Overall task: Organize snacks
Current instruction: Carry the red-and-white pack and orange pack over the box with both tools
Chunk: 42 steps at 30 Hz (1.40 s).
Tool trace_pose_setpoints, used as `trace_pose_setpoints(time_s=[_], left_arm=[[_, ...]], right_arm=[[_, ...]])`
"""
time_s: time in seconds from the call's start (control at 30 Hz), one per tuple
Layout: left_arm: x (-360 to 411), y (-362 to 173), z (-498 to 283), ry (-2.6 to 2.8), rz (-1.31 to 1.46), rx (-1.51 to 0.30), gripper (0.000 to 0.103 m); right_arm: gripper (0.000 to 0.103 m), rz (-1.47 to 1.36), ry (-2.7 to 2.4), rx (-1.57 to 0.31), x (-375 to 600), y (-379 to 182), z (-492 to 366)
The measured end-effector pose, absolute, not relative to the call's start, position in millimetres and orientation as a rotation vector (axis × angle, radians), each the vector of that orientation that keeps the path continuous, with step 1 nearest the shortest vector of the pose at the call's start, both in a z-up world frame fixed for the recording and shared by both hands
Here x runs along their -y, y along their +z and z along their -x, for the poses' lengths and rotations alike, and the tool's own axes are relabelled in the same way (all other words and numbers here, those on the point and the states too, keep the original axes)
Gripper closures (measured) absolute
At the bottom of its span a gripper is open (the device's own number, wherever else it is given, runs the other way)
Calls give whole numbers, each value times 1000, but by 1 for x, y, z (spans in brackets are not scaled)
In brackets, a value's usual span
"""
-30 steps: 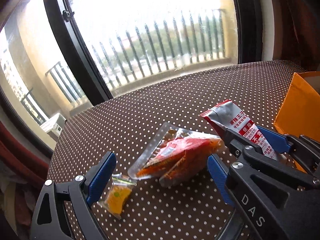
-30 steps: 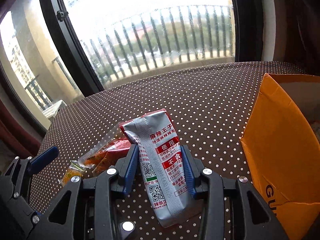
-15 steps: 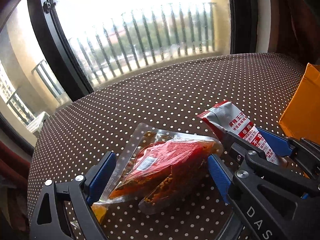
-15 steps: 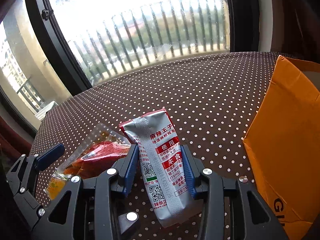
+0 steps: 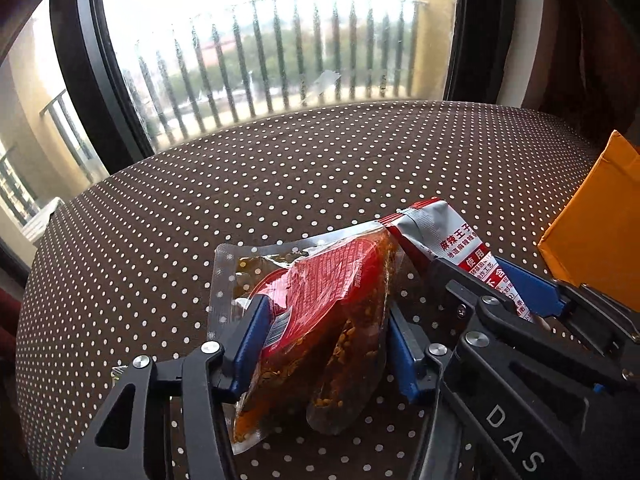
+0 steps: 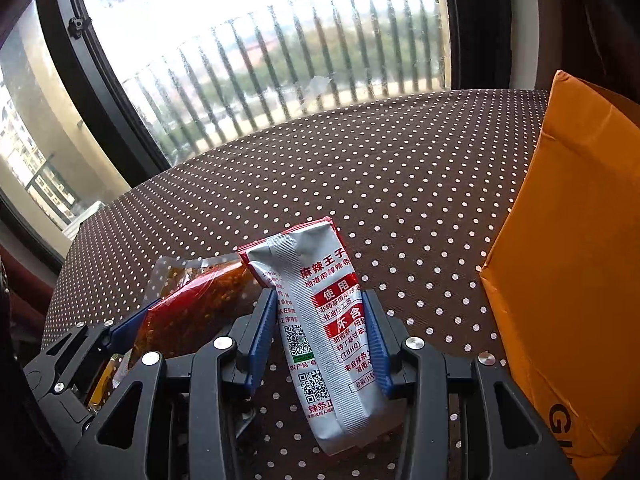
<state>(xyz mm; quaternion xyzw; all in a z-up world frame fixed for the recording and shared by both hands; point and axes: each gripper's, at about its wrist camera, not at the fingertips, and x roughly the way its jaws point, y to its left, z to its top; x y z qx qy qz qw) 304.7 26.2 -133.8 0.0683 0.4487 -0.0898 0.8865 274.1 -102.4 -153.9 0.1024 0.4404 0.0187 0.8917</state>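
My left gripper (image 5: 326, 336) is shut on a clear pouch of red spicy snack (image 5: 320, 316), blue pads pressing both its sides, just above the dotted tablecloth. The pouch also shows in the right wrist view (image 6: 188, 312). My right gripper (image 6: 320, 340) is shut on a silver and red snack packet (image 6: 320, 320) that stands upright between its pads. That packet shows at the right of the left wrist view (image 5: 460, 248), close beside the pouch.
An open orange cardboard box (image 6: 568, 280) stands at the right on the brown polka-dot table (image 6: 400, 184); its flap shows in the left wrist view (image 5: 592, 240). A small yellow wrapped snack (image 6: 106, 380) lies under the left gripper. A large window runs along the table's far edge.
My left gripper moved forward around the red pouch and closed on it. The small yellow snack slipped out of the left view. My right gripper kept its hold on the silver packet.
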Motion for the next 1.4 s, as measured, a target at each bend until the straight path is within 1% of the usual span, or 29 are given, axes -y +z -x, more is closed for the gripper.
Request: trace_pose_setpoints(time_s=[0.17, 0.63, 0.9, 1.17, 1.4], left_arm=[[-21, -132, -293, -148, -133, -923, 55], [-23, -133, -254, -127, -96, -933, 58], [-20, -135, -221, -80, -73, -925, 63], [-20, -123, -188, -46, -13, -873, 65], [-18, -99, -159, -8, 38, -813, 66]], right_arm=[[57, -225, 31, -906, 107, -156, -273], [57, -165, 42, -892, 99, -158, -248], [57, -156, 86, -913, 104, -157, -224], [57, -153, 150, -891, 105, -139, -199], [57, -128, 201, -843, 107, -115, -179]])
